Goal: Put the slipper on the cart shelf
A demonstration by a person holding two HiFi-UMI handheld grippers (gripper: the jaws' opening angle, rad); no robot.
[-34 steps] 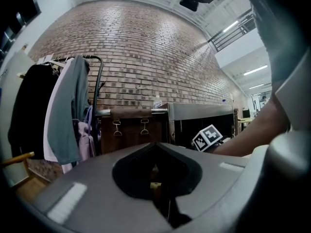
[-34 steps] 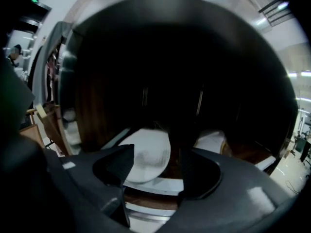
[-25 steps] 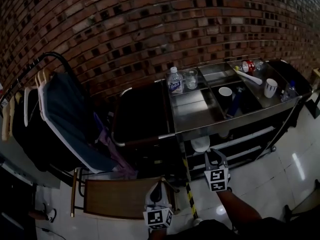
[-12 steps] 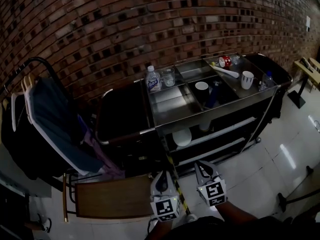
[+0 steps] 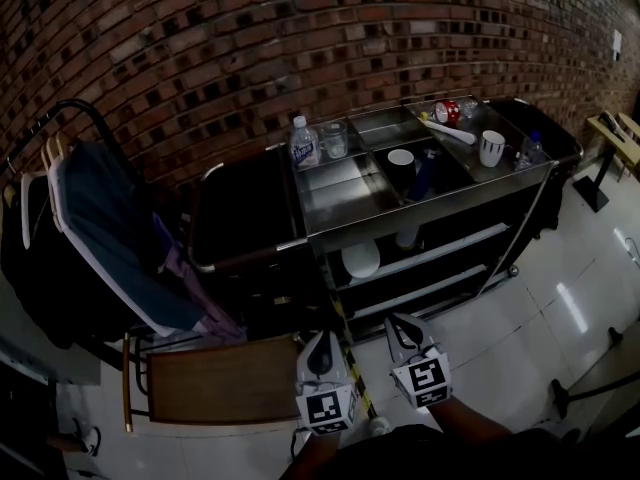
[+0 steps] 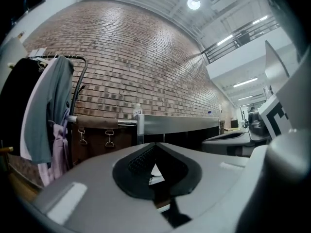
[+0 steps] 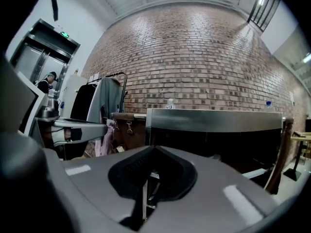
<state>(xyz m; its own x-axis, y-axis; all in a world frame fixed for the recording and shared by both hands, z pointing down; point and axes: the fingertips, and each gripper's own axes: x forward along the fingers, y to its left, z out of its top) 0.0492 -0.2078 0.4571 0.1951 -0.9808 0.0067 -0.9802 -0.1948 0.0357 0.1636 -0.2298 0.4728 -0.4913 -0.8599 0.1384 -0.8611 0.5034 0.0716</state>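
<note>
From my seat, both grippers hang low in front of the cart (image 5: 420, 201); the left gripper (image 5: 322, 342) has its jaws brought together with nothing between them, and the right gripper (image 5: 396, 321) is likewise closed and empty; each gripper's own view shows the dark pads meeting at the tip with only the cart front beyond. The slipper (image 5: 361, 259), one and white, lies on the upper shelf (image 5: 455, 247) just under the steel top, towards its left end; it is well apart from both sets of fingers, ahead of them and a little left of the right gripper's line. As for writing, the one clear bottle (image 5: 304, 145) on the cart top carries a blue label, but I cannot read the print on it; the red can (image 5: 447, 111) shows pale lettering too small to make out; each gripper cube bears a black-and-white square marker, no words. Counting what stands on the steel top: one bottle, one clear glass (image 5: 335, 139) just beside it, one red can, one white mug (image 5: 491, 148); below the top I count two pale-edged shelves. To the left stands one clothes rack (image 5: 96, 109) with garments hung on it, against the brick wall (image 5: 250, 48).
</note>
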